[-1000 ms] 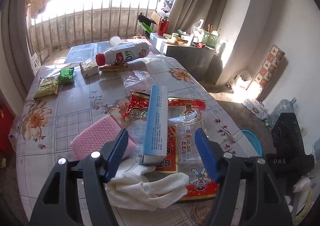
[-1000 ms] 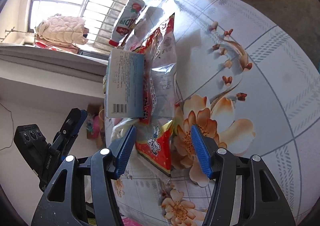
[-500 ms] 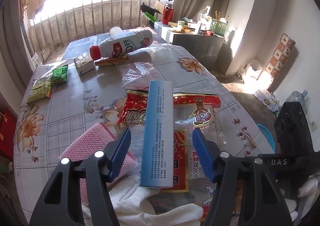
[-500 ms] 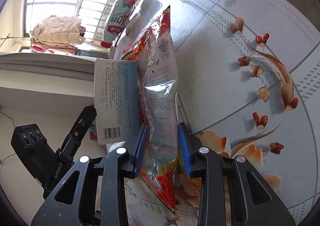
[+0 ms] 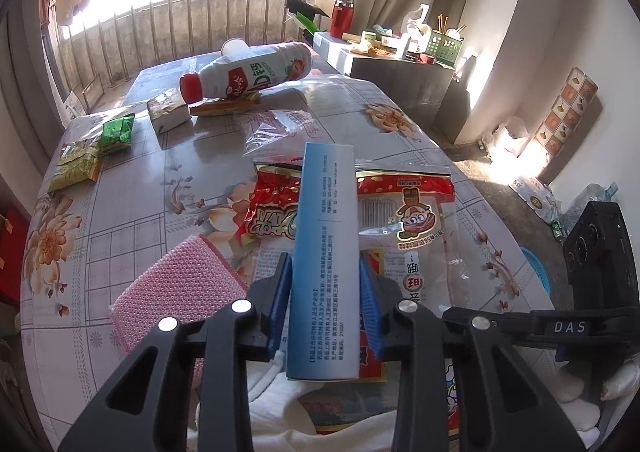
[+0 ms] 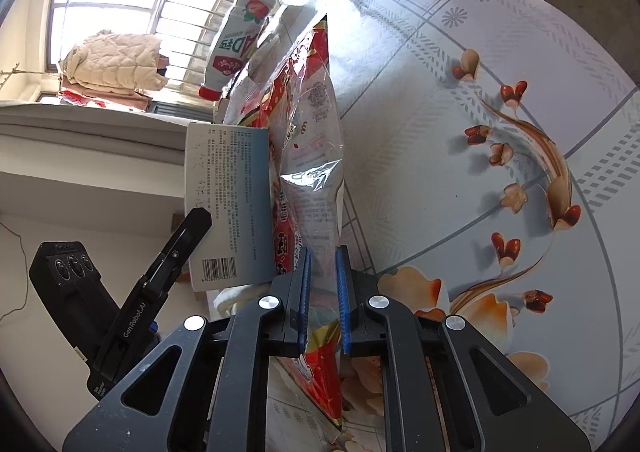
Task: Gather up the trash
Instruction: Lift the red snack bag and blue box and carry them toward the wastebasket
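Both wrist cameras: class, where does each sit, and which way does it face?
Left wrist: on the left gripper, facing down the table; jaws closing around the blue box.
Right wrist: on the right gripper, rolled sideways; jaws closing on the red snack bag.
Shared: box, bag, bottle, each other's gripper.

A second ago your left gripper (image 5: 325,304) stands wide open, short of the blue carton (image 5: 326,252); now it sits lower and further along it, jaws closing, blue pads against both long sides. Your right gripper (image 6: 322,300) goes from open around the corner of the red snack bag (image 6: 308,156) to closing on it, the bag's film pinched between the pads and its lower edge raised off the surface (image 6: 440,132).
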A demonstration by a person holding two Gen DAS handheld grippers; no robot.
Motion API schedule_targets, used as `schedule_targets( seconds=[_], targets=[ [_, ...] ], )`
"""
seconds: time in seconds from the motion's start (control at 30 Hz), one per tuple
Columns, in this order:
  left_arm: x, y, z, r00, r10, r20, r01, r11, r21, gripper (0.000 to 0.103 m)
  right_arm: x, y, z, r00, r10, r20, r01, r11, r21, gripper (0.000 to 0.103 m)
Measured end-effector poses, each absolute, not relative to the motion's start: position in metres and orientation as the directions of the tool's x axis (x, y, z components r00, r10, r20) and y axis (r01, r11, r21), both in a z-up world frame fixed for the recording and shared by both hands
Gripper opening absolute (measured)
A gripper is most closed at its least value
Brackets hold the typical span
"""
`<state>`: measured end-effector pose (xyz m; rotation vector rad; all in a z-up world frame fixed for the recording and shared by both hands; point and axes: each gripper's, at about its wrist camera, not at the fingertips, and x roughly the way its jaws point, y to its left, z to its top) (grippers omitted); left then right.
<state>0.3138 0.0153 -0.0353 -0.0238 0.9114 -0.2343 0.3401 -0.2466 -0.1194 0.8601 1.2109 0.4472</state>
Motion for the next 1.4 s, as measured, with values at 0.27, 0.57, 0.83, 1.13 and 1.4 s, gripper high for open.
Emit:
schedule_targets(
  seconds=[0.27, 0.57, 0.83, 1.13, 1.4],
  targets=[
    [0.303, 0.021, -0.013, 0.615, -0.270, -0.741, 0.194, 0.962, -0.190, 0.031, 0.326, -0.255, -0.075, 0.435, 0.604, -0.667, 0.054, 0.723, 0.689, 0.006],
    [0.285, 0.014, 0.013, 0.646, -0.302, -0.701, 0.224, 0.953, -0.204, 0.031, 0.295, -0.279, -0.049, 0.523, 0.505, -0.687, 0.048, 0.787, 0.615, 0.006],
    [0.268, 0.003, 0.031, 0.657, -0.344, -0.671, 0.261, 0.939, -0.225, 0.031, 0.263, -0.309, -0.039, 0.607, 0.444, -0.659, 0.097, 0.781, 0.616, 0.005],
    [0.255, -0.038, 0.037, 0.606, -0.413, -0.680, 0.351, 0.906, -0.237, 0.031, 0.215, -0.340, -0.030, 0.726, 0.355, -0.589, 0.151, 0.753, 0.640, 0.004],
    [0.223, -0.094, 0.057, 0.593, -0.472, -0.652, 0.451, 0.866, -0.216, 0.031, 0.169, -0.379, -0.019, 0.801, 0.268, -0.536, 0.190, 0.735, 0.651, 0.004]
  ],
)
